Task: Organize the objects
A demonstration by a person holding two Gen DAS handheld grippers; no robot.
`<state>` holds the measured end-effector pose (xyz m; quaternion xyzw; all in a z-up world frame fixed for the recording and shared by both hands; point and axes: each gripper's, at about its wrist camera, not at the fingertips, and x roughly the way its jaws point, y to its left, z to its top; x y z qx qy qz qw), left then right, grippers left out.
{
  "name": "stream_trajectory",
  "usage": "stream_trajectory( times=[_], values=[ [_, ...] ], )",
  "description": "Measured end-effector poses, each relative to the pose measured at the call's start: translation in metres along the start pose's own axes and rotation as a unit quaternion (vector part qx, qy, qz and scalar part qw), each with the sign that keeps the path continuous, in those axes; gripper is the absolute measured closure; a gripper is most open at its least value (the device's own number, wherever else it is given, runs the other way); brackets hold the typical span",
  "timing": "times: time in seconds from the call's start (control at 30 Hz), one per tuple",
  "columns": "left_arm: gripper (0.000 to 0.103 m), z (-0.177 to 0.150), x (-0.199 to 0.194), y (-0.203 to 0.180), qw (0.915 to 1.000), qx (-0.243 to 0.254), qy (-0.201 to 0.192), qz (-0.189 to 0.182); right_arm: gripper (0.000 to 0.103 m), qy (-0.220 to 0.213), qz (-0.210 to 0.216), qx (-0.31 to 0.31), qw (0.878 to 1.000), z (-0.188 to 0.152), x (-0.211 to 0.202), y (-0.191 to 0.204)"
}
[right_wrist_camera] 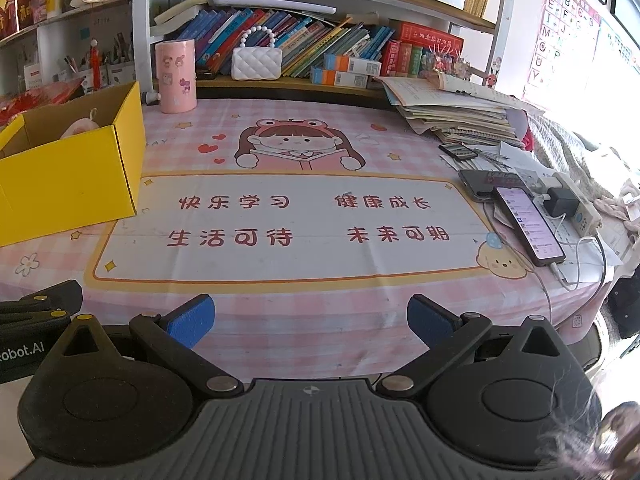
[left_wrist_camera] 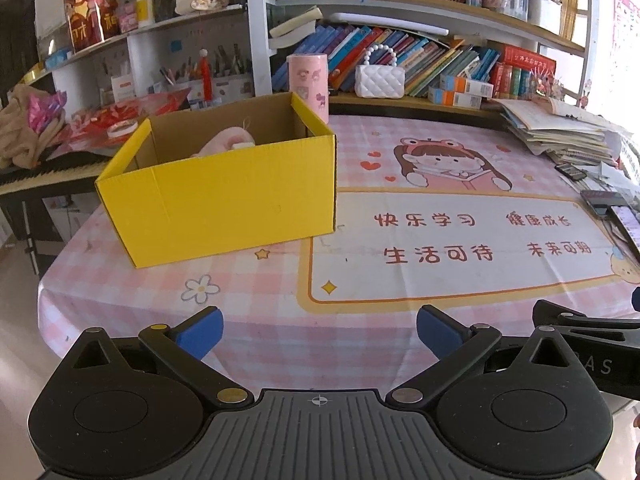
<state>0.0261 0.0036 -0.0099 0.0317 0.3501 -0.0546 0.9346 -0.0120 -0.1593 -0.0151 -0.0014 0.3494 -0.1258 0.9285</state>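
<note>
A yellow cardboard box (left_wrist_camera: pixel 224 196) stands open on the left of the table, with a pink soft object (left_wrist_camera: pixel 224 142) inside it. The box also shows in the right wrist view (right_wrist_camera: pixel 68 176), with the pink object (right_wrist_camera: pixel 78 126) in it. A pink cylinder (left_wrist_camera: pixel 309 80) with stickers stands behind the box at the table's back edge; it also shows in the right wrist view (right_wrist_camera: pixel 176 76). My left gripper (left_wrist_camera: pixel 318 330) is open and empty over the table's front edge. My right gripper (right_wrist_camera: pixel 310 318) is open and empty beside it, to its right.
The table carries a pink checked cloth (right_wrist_camera: pixel 280 216) with a cartoon girl and red writing. A stack of books and papers (right_wrist_camera: pixel 452 112) lies at the back right. Phones (right_wrist_camera: pixel 528 224) and a charger with cables lie at the right edge. A white quilted handbag (right_wrist_camera: pixel 256 62) sits on the bookshelf behind.
</note>
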Motion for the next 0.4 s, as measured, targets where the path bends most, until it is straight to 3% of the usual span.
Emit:
stream_trajectory(
  times=[0.4],
  values=[
    [0.000,0.003,0.011,-0.008,0.9999,0.005,0.011,0.001,0.000,0.015,-0.003,-0.001,1.000,0.003,0.013,-0.005]
  ],
)
